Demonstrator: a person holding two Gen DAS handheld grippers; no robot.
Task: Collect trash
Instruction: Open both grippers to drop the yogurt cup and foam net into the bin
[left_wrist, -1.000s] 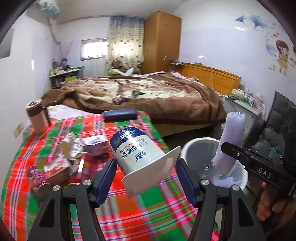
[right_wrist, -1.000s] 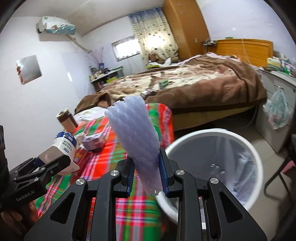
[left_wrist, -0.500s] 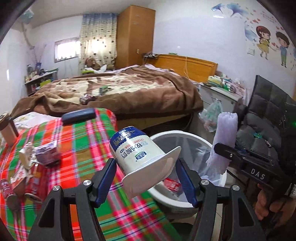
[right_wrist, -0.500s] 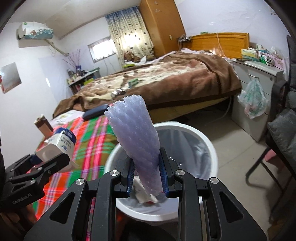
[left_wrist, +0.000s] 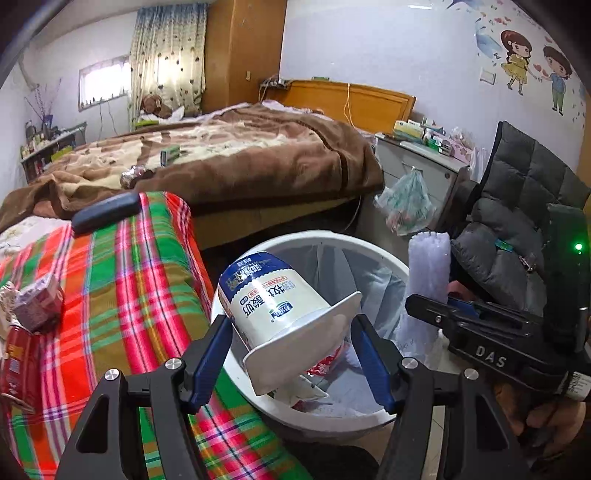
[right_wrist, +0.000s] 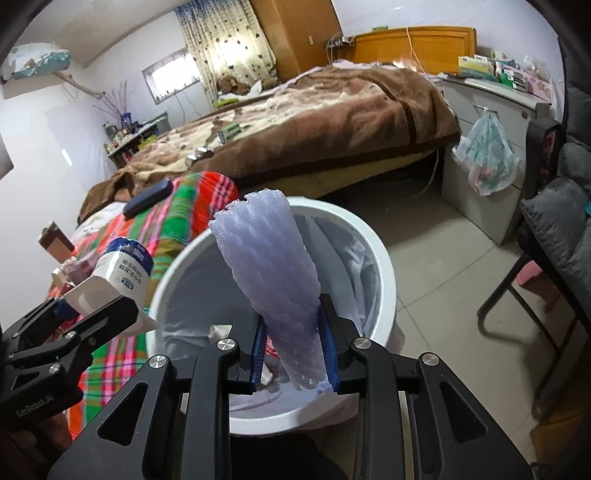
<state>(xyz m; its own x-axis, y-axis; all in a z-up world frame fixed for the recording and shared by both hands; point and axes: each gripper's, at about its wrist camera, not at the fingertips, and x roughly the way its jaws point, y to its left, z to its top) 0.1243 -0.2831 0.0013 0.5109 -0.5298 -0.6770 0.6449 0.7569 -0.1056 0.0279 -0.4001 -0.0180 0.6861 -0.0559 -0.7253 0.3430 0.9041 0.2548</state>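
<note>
Disposal step: left gripper (left_wrist: 295, 354) clamps white printed yogurt cup (left_wrist: 273, 295); right gripper (right_wrist: 293, 354), jaws opening around lilac foam sleeve (right_wrist: 273, 273), over the round white bin (right_wrist: 384, 266) at twelve o'clock; next, let both drop.

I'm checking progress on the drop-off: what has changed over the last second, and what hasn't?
Both tools swung from the plaid-covered table to above the white lined trash bin. The right tool is now opening around the lavender foam sleeve, which stands between its pads. The left tool still grips the white yogurt cup.
</note>
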